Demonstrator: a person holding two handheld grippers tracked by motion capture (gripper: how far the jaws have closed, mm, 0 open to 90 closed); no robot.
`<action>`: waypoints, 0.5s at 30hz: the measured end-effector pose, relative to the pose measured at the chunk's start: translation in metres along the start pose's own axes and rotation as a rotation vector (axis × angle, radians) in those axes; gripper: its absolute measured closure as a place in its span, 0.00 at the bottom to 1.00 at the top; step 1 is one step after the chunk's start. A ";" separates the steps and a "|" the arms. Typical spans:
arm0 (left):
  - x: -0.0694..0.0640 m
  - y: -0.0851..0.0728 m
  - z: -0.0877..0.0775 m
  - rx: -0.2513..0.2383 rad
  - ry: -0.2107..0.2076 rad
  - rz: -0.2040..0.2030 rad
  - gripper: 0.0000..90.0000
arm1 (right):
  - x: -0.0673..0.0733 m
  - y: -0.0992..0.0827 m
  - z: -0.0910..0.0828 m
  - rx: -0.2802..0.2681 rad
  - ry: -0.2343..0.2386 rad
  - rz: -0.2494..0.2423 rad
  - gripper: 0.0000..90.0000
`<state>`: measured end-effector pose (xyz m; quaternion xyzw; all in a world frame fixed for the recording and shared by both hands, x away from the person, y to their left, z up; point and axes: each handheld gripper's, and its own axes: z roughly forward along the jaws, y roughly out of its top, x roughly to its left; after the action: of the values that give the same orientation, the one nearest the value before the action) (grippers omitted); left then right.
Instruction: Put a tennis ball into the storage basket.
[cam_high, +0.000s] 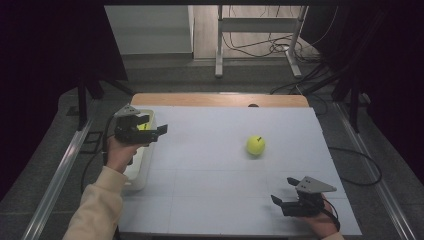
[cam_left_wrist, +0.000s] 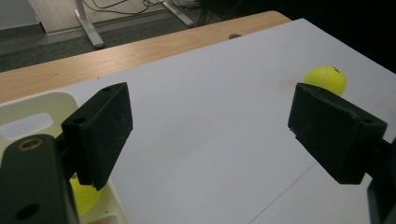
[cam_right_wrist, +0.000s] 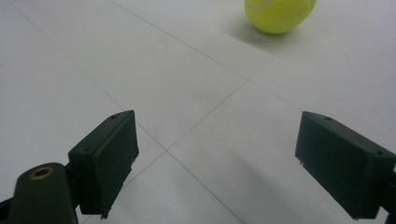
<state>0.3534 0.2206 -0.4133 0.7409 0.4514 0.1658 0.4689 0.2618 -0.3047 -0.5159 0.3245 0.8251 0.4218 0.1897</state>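
Nearest us, right gripper (cam_high: 280, 202): jaws spread, nothing between them, low over the white table (cam_high: 210, 200). Left gripper (cam_high: 152, 131): jaws spread wide and empty, held above the cream bin (cam_high: 142, 172) at the table's left edge. Farther off, a tennis ball (cam_high: 255, 145) on the table; another ball (cam_left_wrist: 86, 196) in the bin.

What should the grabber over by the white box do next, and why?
Probably move the left gripper across toward the tennis ball lying loose on the white table. Its jaws stand open with nothing between them, and the white bin beside it already holds a yellow ball, so the loose one looks like the next to collect.
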 end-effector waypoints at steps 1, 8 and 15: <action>-0.002 0.000 0.001 0.000 -0.003 0.004 0.16 | 0.000 0.000 0.000 0.000 -0.001 0.000 0.15; -0.011 0.002 0.005 -0.002 -0.024 0.021 0.16 | 0.000 0.000 0.001 -0.003 -0.002 -0.001 0.15; -0.024 0.005 0.013 -0.003 -0.055 0.039 0.16 | 0.000 0.001 0.002 0.002 0.002 -0.001 0.15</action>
<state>0.3519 0.1932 -0.4113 0.7531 0.4236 0.1554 0.4788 0.2633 -0.3039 -0.5163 0.3237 0.8259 0.4213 0.1888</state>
